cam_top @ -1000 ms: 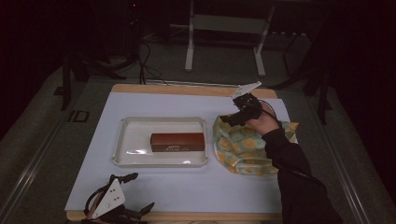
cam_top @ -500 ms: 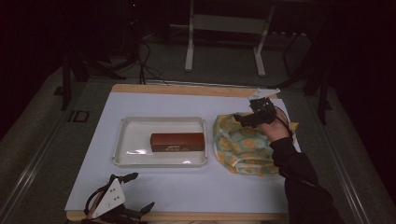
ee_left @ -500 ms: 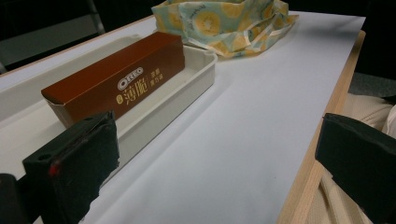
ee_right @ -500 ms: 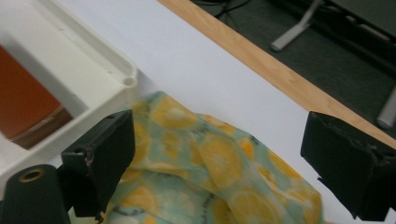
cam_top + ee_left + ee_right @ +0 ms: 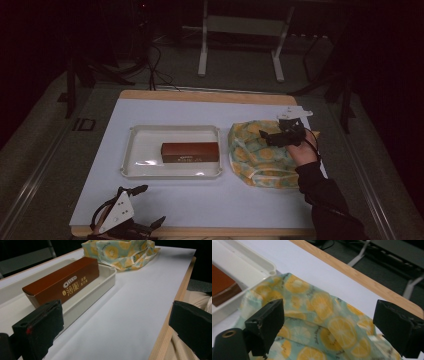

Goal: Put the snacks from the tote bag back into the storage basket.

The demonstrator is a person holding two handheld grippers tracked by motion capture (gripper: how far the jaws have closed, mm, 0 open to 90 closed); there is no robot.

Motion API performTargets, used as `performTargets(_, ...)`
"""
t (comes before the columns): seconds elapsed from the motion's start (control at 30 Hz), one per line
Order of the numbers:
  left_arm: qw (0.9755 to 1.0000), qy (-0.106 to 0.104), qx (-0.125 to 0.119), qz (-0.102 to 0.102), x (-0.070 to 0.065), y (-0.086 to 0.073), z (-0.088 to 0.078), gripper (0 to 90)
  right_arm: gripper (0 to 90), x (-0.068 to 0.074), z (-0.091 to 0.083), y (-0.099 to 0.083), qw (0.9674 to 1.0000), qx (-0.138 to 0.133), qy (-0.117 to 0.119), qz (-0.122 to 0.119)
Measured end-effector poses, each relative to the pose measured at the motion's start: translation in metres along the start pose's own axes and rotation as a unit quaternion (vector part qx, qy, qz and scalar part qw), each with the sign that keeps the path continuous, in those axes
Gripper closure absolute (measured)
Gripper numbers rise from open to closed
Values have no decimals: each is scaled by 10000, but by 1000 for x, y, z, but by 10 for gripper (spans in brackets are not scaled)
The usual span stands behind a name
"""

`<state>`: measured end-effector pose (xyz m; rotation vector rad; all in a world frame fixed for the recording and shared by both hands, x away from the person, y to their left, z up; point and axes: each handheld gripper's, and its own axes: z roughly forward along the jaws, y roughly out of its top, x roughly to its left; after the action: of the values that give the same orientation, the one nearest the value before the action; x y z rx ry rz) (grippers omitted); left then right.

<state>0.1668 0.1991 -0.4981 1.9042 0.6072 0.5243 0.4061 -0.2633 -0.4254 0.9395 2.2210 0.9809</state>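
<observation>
A brown Oreo box (image 5: 190, 151) (image 5: 63, 282) lies in a white tray (image 5: 135, 142) (image 5: 105, 282) at the middle of the table. To its right lies a crumpled cloth bag with an orange-slice print (image 5: 255, 152) (image 5: 319, 322) (image 5: 120, 251). My right gripper (image 5: 272, 137) (image 5: 329, 325) hovers open just above the bag's far right part, nothing between its jaws. My left gripper (image 5: 135, 210) (image 5: 112, 332) rests open at the table's front left edge, empty, and points toward the tray.
A white sheet (image 5: 210, 205) covers the wooden table (image 5: 200, 96). Beyond the far edge stand a metal stand (image 5: 240, 30), cables and dark floor. The person's sleeve (image 5: 327, 205) enters from the lower right.
The right gripper moved to the right and slightly toward the person, from over the bag's far left part to its far right. The left gripper stayed still.
</observation>
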Motion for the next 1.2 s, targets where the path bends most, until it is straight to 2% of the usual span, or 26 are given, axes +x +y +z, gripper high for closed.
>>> performTargets(0.07,10000,-2,1,1,0,0,0,0,102,2,-2,-6,10000,-31,6,57)
performTargets(0.13,10000,-3,1,4,0,0,0,0,103,5,-5,-12,9998,-120,-116,85)
performTargets(0.2,10000,-2,1,3,0,0,0,0,102,7,-8,-19,9997,-153,-99,147)
performTargets(0.3,10000,-7,-1,-2,0,0,0,0,102,11,-12,-29,9991,-266,-238,209)
performTargets(0.5,10000,-6,0,14,0,0,0,0,102,16,-18,-49,9964,-443,-546,482)
performTargets(0.63,10000,-9,1,21,0,0,0,0,102,19,-26,-62,9929,-625,-772,651)
performTargets(0.77,10000,-12,-8,14,-1,0,0,0,102,20,-30,-71,9914,-659,-862,735)
performTargets(0.8,10000,-15,-11,28,-1,0,0,0,102,22,-34,-78,9898,-669,-1007,751)
performTargets(1.2,10000,-18,-19,39,-1,1,-1,0,102,26,-57,-96,9864,-828,-1069,937)
